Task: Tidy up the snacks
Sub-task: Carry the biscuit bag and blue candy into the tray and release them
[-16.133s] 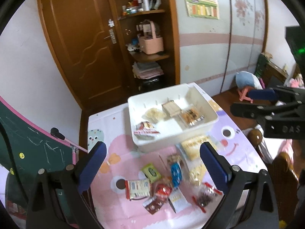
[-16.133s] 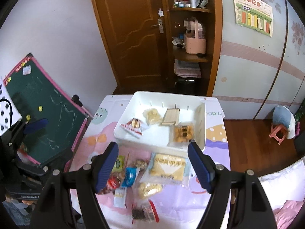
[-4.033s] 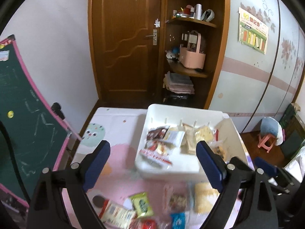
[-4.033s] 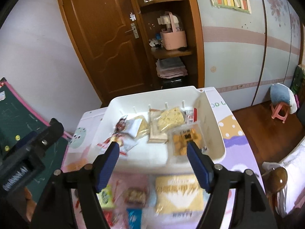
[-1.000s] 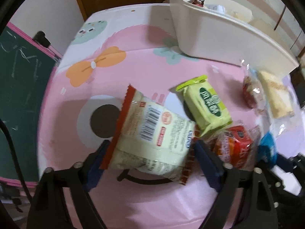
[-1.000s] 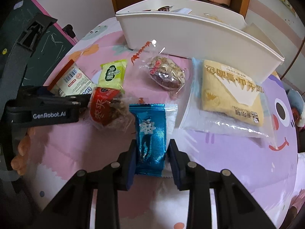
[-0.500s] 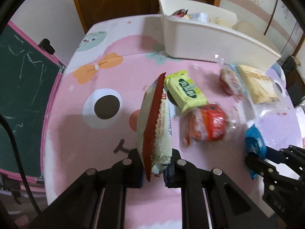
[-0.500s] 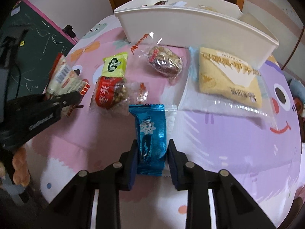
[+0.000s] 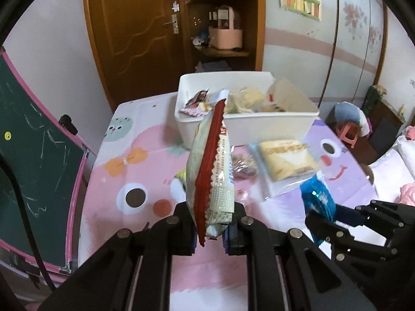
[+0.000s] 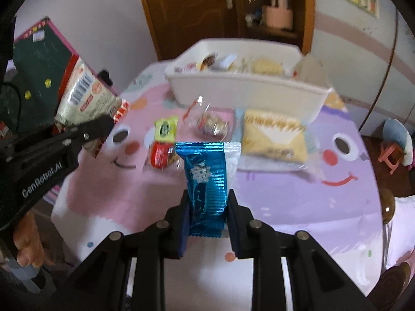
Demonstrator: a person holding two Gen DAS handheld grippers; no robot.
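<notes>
Holding a white-and-red snack packet (image 9: 211, 171) edge-on above the table (image 9: 145, 160), the left gripper (image 9: 208, 229) is pinching its lower end between closed fingers. Right gripper (image 10: 207, 213) is clamping a blue foil packet (image 10: 206, 181) upright, fingers pressing both sides. White bin (image 10: 246, 93) is sitting at the table's far side with snacks inside. Green packet (image 10: 166, 128), red packet (image 10: 159, 154) and yellow cracker bag (image 10: 273, 134) are lying near the bin.

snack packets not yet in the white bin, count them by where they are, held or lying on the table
Held in jaws: 2, the white-and-red packet and the blue packet
Lying on table: 4, green packet, red packet, clear nut packet, yellow packet
Total: 6
</notes>
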